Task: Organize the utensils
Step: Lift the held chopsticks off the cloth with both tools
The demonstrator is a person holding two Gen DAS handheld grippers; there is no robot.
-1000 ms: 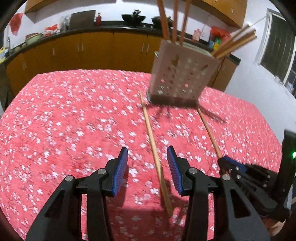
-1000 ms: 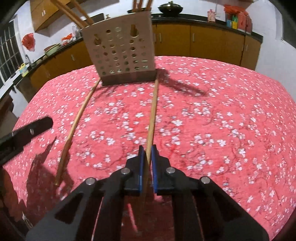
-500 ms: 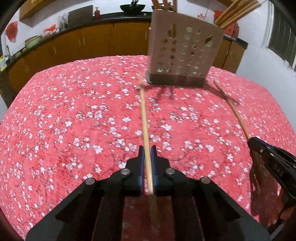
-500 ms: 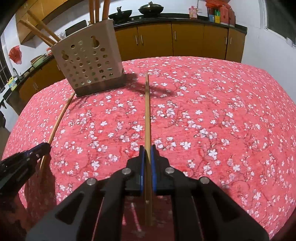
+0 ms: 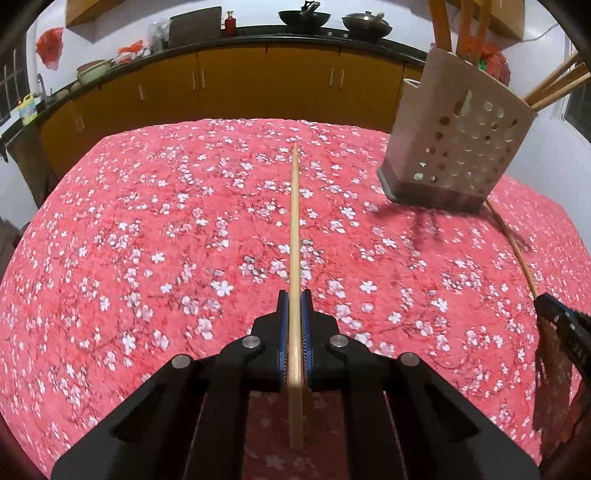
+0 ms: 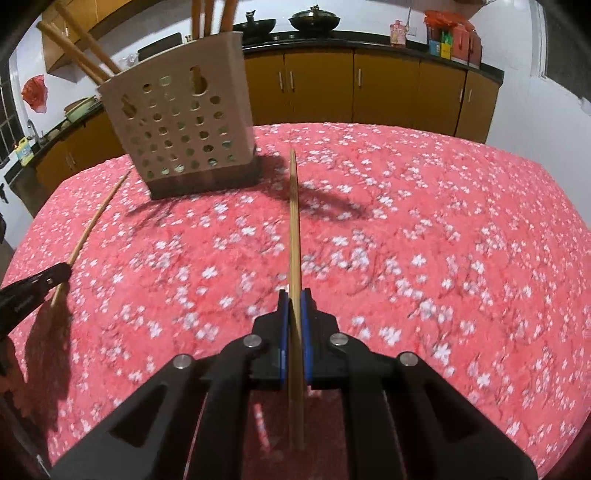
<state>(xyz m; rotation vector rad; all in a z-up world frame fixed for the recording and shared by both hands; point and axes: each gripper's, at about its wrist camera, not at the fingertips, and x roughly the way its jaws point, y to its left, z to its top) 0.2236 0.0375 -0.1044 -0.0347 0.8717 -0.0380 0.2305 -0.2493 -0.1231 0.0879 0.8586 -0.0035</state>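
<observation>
My left gripper point(image 5: 294, 301) is shut on a wooden chopstick point(image 5: 294, 229) that points straight ahead above the red floral tablecloth point(image 5: 147, 229). My right gripper point(image 6: 294, 300) is shut on a second chopstick point(image 6: 293, 221), also pointing ahead. A beige perforated utensil holder point(image 5: 458, 147) with several chopsticks in it stands at the far right in the left wrist view and at the far left in the right wrist view point(image 6: 177, 129). Each gripper shows at the edge of the other's view: the right one point(image 5: 561, 325) and the left one point(image 6: 33, 288).
Brown kitchen cabinets point(image 5: 258, 85) with a dark counter run behind the table, with woks point(image 5: 304, 16) and containers on top. The holder's shadow falls on the cloth in the right wrist view point(image 6: 317, 195).
My left gripper closed on its chopstick and lifted it off the cloth. Both grippers have raised their chopsticks, and the holder has shifted sideways in both views.
</observation>
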